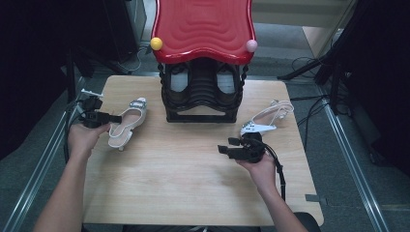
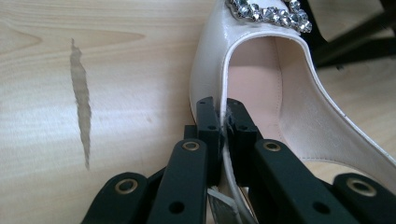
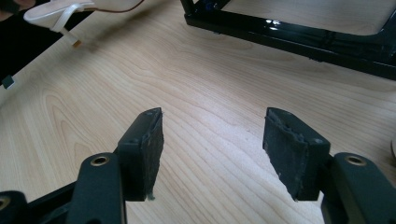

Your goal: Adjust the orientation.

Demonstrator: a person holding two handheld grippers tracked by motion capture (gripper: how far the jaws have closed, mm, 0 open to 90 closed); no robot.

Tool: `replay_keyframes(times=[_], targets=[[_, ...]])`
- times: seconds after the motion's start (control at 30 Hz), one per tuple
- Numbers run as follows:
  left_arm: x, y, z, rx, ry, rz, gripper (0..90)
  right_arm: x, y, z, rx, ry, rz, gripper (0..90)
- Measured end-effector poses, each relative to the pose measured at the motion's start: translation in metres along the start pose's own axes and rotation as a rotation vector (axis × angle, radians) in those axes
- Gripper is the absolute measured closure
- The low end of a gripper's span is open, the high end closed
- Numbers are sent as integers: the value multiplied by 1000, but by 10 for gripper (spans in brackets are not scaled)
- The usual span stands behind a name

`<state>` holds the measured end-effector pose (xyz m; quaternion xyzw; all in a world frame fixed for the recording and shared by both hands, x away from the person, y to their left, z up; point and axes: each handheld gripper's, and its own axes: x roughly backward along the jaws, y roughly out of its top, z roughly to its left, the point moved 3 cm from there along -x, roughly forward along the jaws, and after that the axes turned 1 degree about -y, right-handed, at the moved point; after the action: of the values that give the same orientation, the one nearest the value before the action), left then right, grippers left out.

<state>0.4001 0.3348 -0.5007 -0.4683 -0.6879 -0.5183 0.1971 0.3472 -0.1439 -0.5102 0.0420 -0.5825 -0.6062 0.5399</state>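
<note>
While pinching shoe (image 2: pixel 261 88), left gripper (image 2: pixel 223 116) level.

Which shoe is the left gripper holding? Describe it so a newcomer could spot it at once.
Start at the black shoe rack with the red wavy top at the table's far edge. To its left lies a glossy white high-heeled shoe with a rhinestone buckle, its side rim pinched by the left gripper; the other white shoe lies untouched on the right.

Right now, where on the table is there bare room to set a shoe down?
The widest bare wood lies in front of the black rack, between the left gripper and right gripper, down to the near edge of the table. The left shoe and right shoe crowd the rack's flanks.
</note>
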Motion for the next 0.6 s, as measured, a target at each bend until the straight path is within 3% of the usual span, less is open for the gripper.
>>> replay_keyframes(times=[0.1, 0.27, 0.4, 0.6], targets=[[5, -12, -6, 10, -34, -9, 872, -2, 2, 0, 4, 6, 2, 390], [10, -29, -22, -31, -45, 8, 870, -6, 4, 2, 11, 12, 7, 391], [10, -42, -32, -40, -72, -6, 870, -8, 5, 3, 18, 13, 15, 391], [7, -50, -53, -86, -101, 29, 868, -8, 3, 3, 16, 18, 21, 392]])
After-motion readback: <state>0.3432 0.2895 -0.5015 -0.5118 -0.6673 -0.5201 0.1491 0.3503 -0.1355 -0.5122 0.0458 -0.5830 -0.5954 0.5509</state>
